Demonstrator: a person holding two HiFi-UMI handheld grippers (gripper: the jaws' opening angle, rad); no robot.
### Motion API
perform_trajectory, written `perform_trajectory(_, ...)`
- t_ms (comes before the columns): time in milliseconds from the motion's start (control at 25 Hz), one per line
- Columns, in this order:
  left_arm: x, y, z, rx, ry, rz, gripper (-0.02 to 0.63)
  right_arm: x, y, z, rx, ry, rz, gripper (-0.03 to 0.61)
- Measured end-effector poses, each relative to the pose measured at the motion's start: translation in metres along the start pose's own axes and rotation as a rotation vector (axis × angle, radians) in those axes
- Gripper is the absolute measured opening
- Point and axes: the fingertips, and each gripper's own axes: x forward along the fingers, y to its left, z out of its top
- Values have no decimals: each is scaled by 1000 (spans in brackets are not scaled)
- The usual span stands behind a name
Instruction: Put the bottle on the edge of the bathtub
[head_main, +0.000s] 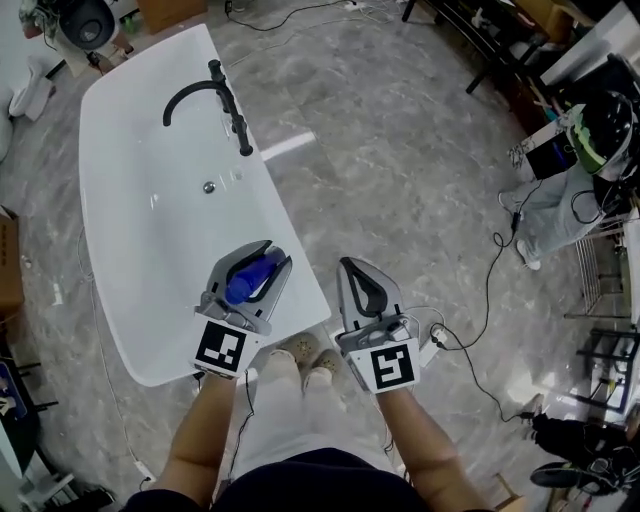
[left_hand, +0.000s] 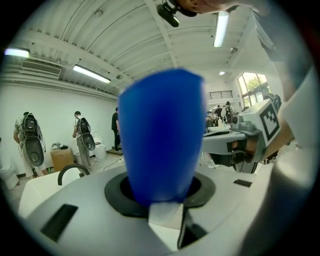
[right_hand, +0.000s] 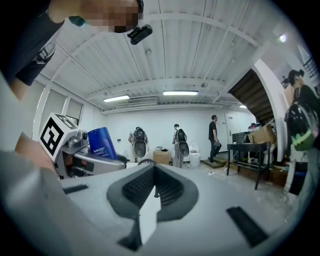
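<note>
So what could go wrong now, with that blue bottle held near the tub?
The bathtub rim looks narrow and glossy, so the blue bottle could slide inside or fall to the floor. It stands tall above the left tongs, so it might topple on release. The shut right tongs sit close and could bump it.

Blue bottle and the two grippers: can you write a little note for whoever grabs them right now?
Left gripper: shut on the blue bottle.
Right gripper: shut, nothing in it, over the floor beside the tub.
Bathtub: white, in front of the person. In the head view the bottle shows over its near right corner.
Done: the bottle is in hand.
Left: set it on the bathtub's edge and let go. The near rim looks like the closest spot.
</note>
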Motion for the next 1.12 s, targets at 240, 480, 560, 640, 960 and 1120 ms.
perform_trajectory(240,36,23,-45,19,15,-10,133,38,-12,-41,35,-9,7,0)
perform_trajectory(480,65,38,-79,12,32,-32,132,72,-20,-71,78,-2,-23,0)
perform_trajectory(560,72,40,-85,7,32,-38,132,77,-21,-80,85,-1,-20,0)
perform_trajectory(640,79,43,-94,28,43,-40,133,83,-20,-89,82,1,-12,0)
perform_trajectory(960,117,59,-153,44,104,-70,133,114,-26,-145,74,73,-15,0)
perform_trajectory(1120,128,68,-170,31,117,-75,133,127,-20,-161,61,93,4,0)
